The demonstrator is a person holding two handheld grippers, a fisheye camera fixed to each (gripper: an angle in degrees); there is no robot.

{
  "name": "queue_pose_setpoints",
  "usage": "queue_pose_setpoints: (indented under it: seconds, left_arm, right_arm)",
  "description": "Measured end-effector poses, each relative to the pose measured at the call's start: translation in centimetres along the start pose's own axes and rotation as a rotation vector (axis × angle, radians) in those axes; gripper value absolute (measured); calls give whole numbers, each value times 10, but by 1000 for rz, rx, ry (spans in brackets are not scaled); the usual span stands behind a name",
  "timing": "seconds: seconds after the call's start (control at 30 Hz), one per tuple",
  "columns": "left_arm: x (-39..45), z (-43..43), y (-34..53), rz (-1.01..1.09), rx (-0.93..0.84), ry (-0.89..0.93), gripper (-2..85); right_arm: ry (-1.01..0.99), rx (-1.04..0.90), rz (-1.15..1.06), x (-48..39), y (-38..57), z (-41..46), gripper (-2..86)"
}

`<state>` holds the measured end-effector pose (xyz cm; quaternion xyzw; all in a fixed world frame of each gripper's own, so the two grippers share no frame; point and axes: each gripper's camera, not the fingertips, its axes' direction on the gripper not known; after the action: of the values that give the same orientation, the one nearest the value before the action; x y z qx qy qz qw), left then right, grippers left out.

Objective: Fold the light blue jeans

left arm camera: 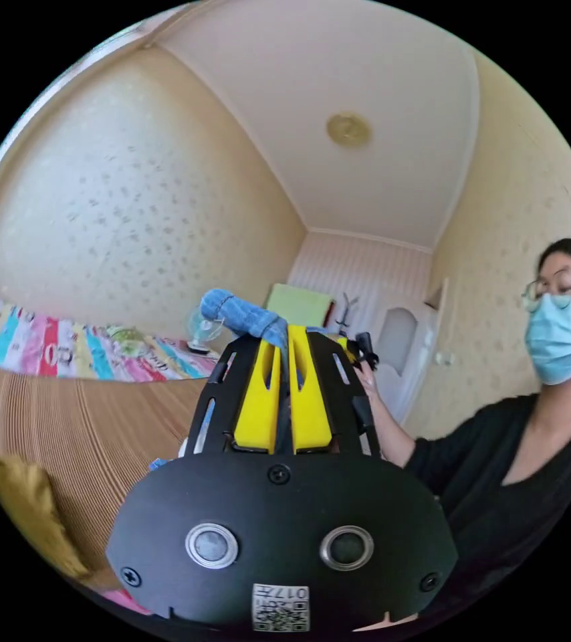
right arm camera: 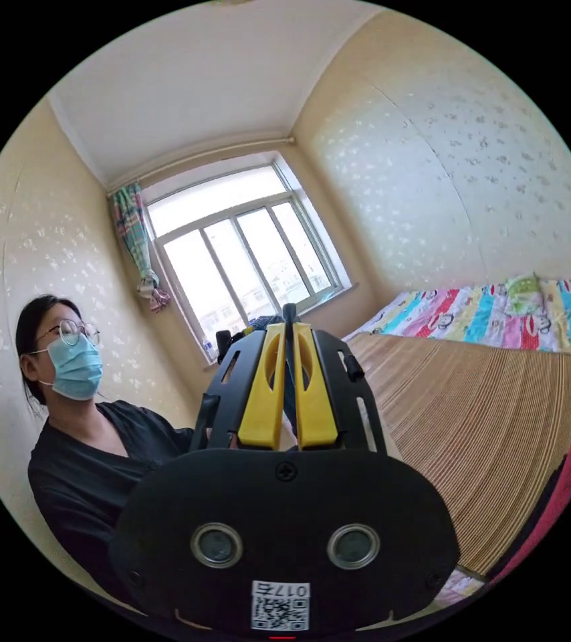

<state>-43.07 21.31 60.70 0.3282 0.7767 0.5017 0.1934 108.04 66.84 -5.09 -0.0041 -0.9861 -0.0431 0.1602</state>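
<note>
I hold both claws high: left claw (left arm camera: 284, 348) clamped on jeans (left arm camera: 242, 317); right claw (right arm camera: 288, 348) together, contents unclear, so the jeans hang clear of the bed (right arm camera: 473, 428).

A striped bamboo mat (right arm camera: 499, 428) covers the bed beside a colourful sheet (right arm camera: 493, 317), with a small fan (left arm camera: 202, 329) near the wall and a window (right arm camera: 245, 247) behind.

Pale yellow patterned walls (left arm camera: 118, 200) meet a white ceiling (left arm camera: 339, 80) with a round fitting (left arm camera: 348, 129), daylight pours through a wide window (right arm camera: 245, 247) with a tied curtain (right arm camera: 135, 234), and a bed's woven mat (right arm camera: 473, 428) runs to a striped colourful sheet (right arm camera: 486, 317) at its far edge
</note>
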Motion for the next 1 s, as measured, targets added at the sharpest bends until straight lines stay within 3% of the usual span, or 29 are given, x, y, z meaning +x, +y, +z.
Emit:
queue_pose_setpoints:
  seconds: [0.13, 0.4, 0.53, 0.77, 1.0]
  left_arm:
    - [104, -18, -92, 277, -172, 136, -9]
    - [290, -23, -225, 498, -258, -62, -9]
    - [353, -28, -270, 483, -142, -159, -9]
    - [439, -25, -296, 530, 14, -292, -9]
    - [452, -20, -289, 553, 15, -202, -9]
  right_arm:
    - [23, 83, -188, -106, -36, -31, 23]
    - [211, 144, -460, -320, -115, -50, 23]
    - [262, 160, -460, -360, -137, -39, 22]
    - [173, 184, -410, -391, -173, -35, 21]
    - [63, 213, -400, -384, -168, -42, 22]
